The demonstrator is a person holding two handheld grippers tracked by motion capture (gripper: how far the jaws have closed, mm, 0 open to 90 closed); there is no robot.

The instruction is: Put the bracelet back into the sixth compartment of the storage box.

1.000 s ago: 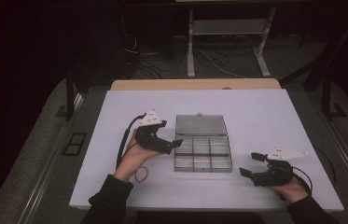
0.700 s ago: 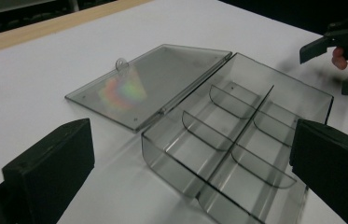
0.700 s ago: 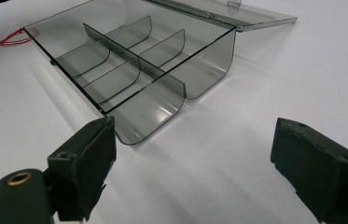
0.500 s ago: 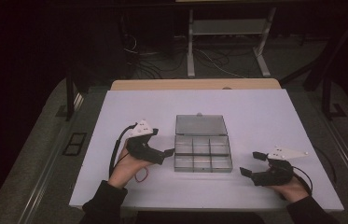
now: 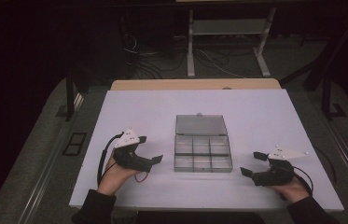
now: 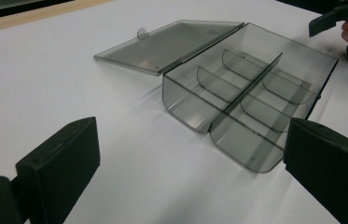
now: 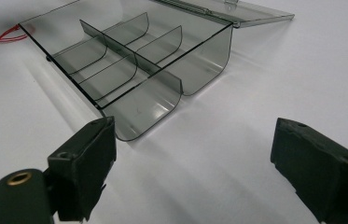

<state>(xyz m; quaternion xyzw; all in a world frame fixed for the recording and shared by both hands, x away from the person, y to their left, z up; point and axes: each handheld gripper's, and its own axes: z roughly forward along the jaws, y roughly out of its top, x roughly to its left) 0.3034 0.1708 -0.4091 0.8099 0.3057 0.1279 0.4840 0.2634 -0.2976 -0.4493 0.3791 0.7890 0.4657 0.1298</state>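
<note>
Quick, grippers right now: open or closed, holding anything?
Left gripper: open, holding nothing, beside the clear compartment box.
Right gripper: open, holding nothing, on the box's other side.

The box (image 6: 248,100) is clear smoke-grey plastic, glossy and smooth, its flat lid (image 6: 171,44) the same. The table (image 5: 255,116) has a matt white, smooth top with a pale wood edge at the far side. Each hand-held gripper's jaws look matt black, slightly rough plastic.
</note>
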